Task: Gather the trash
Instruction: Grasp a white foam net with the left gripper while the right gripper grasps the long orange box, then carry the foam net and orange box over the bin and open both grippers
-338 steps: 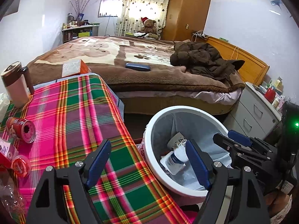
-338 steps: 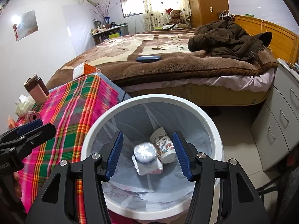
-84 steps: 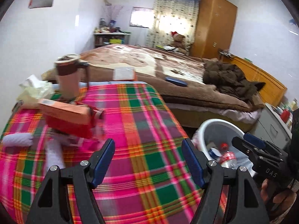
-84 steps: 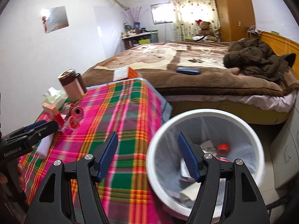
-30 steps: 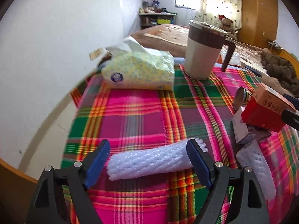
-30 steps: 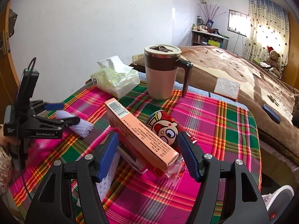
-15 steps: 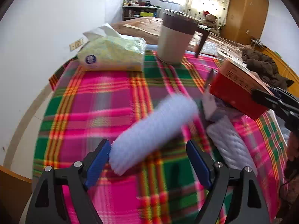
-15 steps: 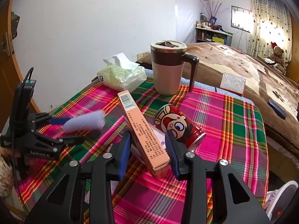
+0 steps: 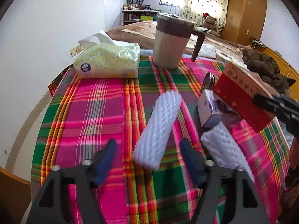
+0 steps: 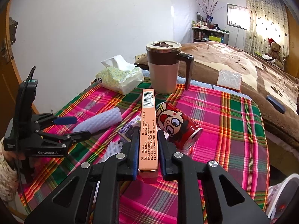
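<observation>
The flat orange carton, light stiff cardboard best pinched across its narrow faces, sits clamped in the right gripper above the plaid cloth, while the left gripper, jaws just closing yet seemingly untouching, straddles 1 soft, springy foam sleeve.

A woven plaid cloth carries white foam-mesh sleeves, a glossy metal can and a matt cardboard box.
</observation>
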{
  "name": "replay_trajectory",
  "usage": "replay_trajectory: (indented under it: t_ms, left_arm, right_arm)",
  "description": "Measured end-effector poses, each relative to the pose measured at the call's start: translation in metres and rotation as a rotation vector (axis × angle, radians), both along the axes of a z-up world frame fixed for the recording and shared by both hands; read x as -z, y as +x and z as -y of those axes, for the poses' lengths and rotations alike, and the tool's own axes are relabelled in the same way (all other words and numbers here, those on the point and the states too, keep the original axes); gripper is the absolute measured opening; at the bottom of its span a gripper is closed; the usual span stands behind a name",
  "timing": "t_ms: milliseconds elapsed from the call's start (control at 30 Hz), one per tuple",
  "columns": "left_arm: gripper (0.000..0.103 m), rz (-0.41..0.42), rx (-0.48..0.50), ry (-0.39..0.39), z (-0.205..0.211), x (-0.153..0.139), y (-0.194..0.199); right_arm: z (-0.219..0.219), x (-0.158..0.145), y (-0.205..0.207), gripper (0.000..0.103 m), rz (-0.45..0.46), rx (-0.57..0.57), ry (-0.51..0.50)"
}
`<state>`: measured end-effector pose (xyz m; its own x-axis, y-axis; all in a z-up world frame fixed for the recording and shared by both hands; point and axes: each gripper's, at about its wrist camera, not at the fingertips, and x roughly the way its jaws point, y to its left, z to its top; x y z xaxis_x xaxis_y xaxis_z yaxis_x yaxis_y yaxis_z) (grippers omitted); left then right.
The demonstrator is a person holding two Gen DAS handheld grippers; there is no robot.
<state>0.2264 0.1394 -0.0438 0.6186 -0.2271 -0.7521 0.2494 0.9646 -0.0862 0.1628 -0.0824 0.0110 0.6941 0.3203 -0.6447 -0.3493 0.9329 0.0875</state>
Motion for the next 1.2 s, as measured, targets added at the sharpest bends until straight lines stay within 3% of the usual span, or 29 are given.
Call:
replay_trajectory:
  t_ms: [267, 333, 367, 433, 500, 833, 1200]
  left_arm:
    - [0.073, -0.042, 0.011, 0.008, 0.013, 0.013, 0.023]
    - [0.054, -0.040, 0.015, 0.017, 0.016, 0.014, 0.025]
    - [0.051, -0.041, 0.017, 0.022, 0.018, 0.014, 0.025]
    - [0.035, -0.041, 0.021, 0.031, 0.021, 0.014, 0.024]
    - [0.029, -0.044, 0.023, 0.036, 0.022, 0.013, 0.023]
    - [0.027, -0.001, -0.009, -0.012, 0.028, -0.004, -0.001]
    - [0.027, 0.078, 0.034, -0.048, 0.064, -0.039, -0.043]
  right_arm:
    - [0.005, -0.001, -0.002, 0.018, 0.005, 0.009, 0.017]
    - [0.006, -0.002, -0.002, 0.018, 0.009, 0.011, 0.016]
    - [0.008, -0.002, -0.003, 0.018, 0.009, 0.011, 0.019]
    - [0.010, -0.003, -0.004, 0.018, 0.013, 0.016, 0.024]
    - [0.012, -0.004, -0.005, 0.018, 0.016, 0.016, 0.029]
    - [0.027, -0.008, -0.018, 0.018, 0.030, 0.031, 0.066]
    - [0.056, -0.017, -0.043, 0.018, 0.062, 0.083, 0.110]
